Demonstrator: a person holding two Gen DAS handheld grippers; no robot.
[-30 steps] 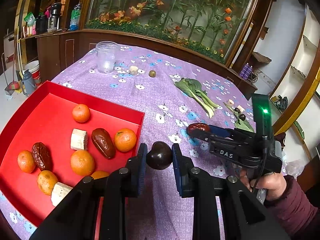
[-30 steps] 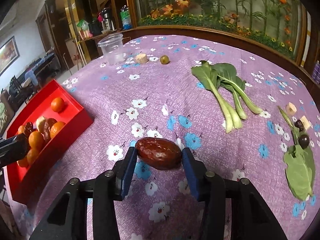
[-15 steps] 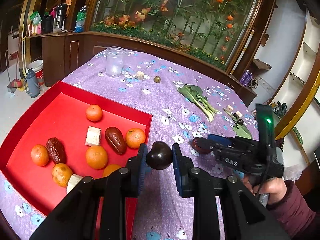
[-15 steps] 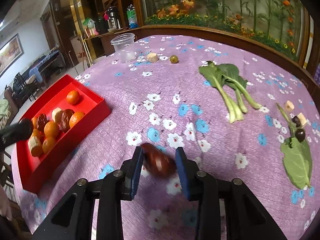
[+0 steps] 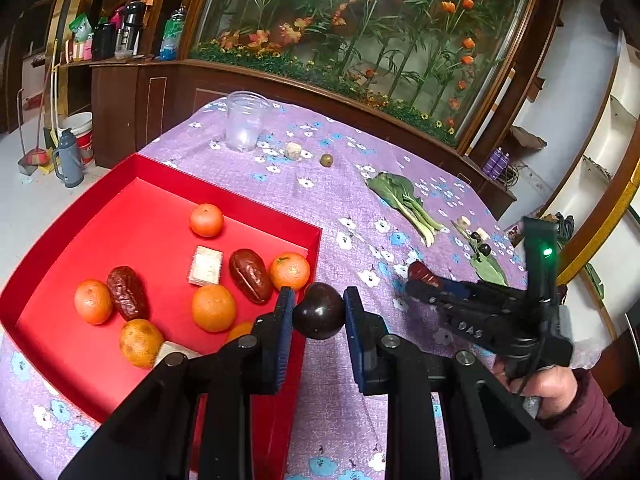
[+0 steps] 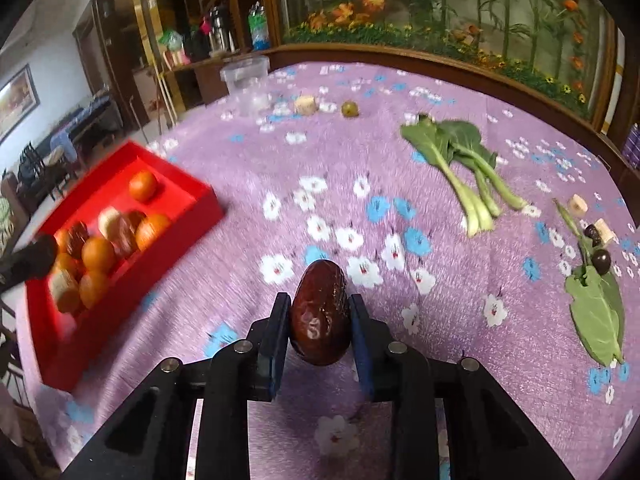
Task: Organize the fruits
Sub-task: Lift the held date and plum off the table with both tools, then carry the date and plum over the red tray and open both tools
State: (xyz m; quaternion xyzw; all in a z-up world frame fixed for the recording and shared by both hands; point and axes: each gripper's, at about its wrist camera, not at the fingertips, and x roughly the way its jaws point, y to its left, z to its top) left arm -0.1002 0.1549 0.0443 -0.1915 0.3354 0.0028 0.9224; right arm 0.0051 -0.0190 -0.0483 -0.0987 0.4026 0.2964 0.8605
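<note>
A round dark plum [image 5: 319, 316] hangs by the red tray's [image 5: 168, 168] edge. A long red date [image 6: 319, 316] hangs over the cloth.

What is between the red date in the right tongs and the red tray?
Nothing visible: only bare flowered cloth lies between the red date, held in the right tongs, and the red tray, though oranges crowd its near end.

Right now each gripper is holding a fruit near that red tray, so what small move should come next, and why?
Probably ease the left gripper, shut on the round dark plum, slightly leftward and open it. The plum hangs at the shallow red tray's near edge, closer than the right gripper's wrinkled brown date.
</note>
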